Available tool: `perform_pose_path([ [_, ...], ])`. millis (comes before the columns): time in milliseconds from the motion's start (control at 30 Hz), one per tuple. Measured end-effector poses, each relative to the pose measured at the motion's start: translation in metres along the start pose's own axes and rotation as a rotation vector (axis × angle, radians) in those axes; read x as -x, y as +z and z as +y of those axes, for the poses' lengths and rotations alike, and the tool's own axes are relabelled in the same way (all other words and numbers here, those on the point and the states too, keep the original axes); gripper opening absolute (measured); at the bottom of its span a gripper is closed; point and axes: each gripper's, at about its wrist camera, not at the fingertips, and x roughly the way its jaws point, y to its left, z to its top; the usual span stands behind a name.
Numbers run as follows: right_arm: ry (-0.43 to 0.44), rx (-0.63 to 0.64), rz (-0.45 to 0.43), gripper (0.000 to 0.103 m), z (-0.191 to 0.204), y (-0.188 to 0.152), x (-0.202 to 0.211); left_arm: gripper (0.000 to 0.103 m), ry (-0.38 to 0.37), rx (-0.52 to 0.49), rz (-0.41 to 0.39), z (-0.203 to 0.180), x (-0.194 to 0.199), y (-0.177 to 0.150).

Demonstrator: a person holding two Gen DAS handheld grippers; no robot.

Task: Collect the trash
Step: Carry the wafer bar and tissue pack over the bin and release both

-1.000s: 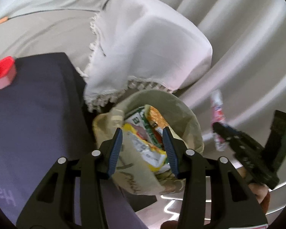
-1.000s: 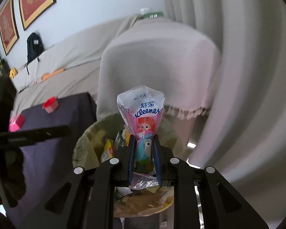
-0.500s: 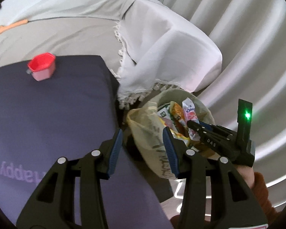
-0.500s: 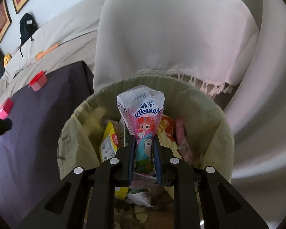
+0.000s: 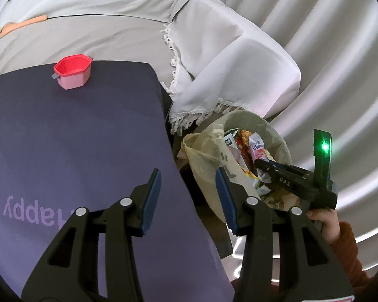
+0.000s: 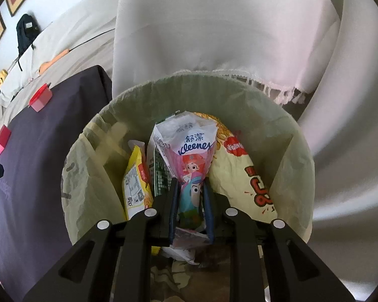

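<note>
Since a second ago my right gripper [image 6: 190,196] has dropped from above the bin down into the lined trash bin [image 6: 300,156], and its jaws have just eased apart a little with the Kleenex tissue pack [image 6: 192,151] between them, pads beside it. The pack stands upright among other wrappers in the bin. My left gripper [image 5: 189,198] hangs open and empty over the dark tabletop [image 5: 75,138] edge beside the bin.

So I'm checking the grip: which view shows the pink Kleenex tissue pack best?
The right wrist view: the pink Kleenex tissue pack fills the centre, pinched in the right gripper over the lined trash bin. The left wrist view shows it small and partly hidden.
</note>
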Motion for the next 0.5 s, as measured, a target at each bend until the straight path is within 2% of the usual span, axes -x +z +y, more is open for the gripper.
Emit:
perform_pose_path([
  [300, -0.024, -0.021, 0.056, 0.031, -0.001, -0.002, -0.011, 0.043, 0.005, 0.008, -0.008, 0.008, 0.011, -0.008],
  [500, 0.002, -0.025, 0.037, 0.046, 0.003, -0.004, -0.001, 0.048, 0.01, 0.011, -0.022, 0.01, 0.022, -0.014],
])
